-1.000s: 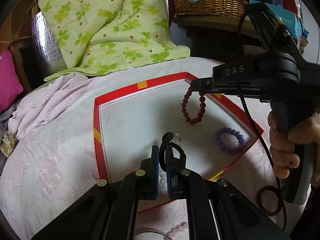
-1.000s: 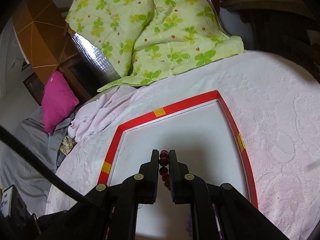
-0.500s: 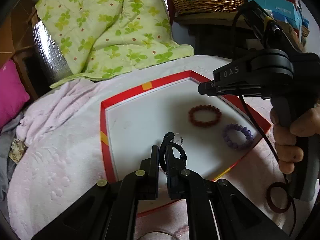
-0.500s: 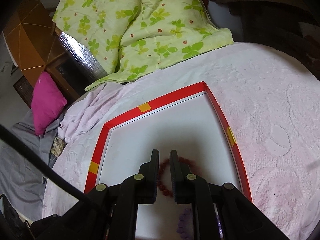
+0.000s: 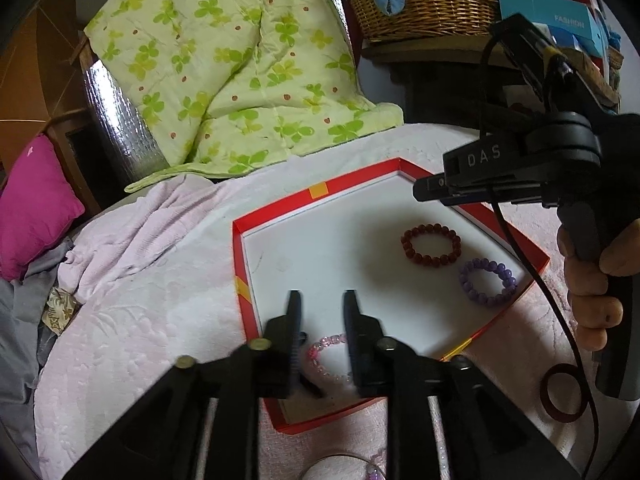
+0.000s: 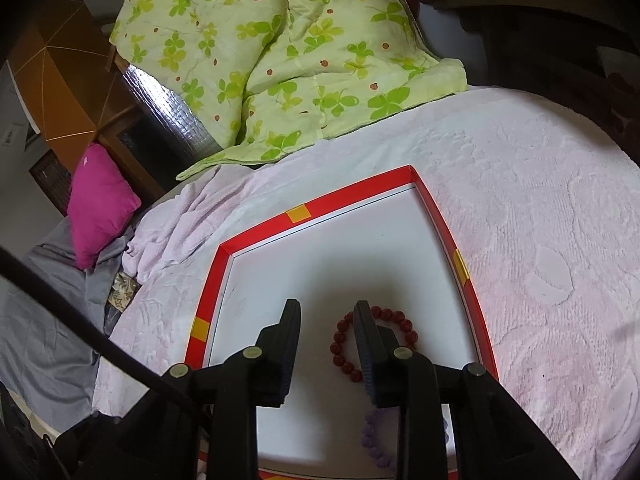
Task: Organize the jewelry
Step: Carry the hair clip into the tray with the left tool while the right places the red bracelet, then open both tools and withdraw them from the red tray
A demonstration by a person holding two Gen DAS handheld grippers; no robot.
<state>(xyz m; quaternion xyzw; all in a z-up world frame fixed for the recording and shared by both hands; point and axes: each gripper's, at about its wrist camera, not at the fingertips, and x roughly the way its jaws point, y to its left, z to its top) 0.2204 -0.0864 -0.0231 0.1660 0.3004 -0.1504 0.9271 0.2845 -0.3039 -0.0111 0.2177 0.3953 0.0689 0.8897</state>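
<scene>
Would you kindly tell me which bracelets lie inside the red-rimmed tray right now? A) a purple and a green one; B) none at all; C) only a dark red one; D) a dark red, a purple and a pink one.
D: the left wrist view shows the dark red bracelet beside the purple bracelet on the tray floor, and the pink bracelet lying below the open left tongs.

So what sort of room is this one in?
Probably a bedroom at home: a pink bedspread bears the red tray, with a green clover quilt and a magenta pillow behind.
</scene>
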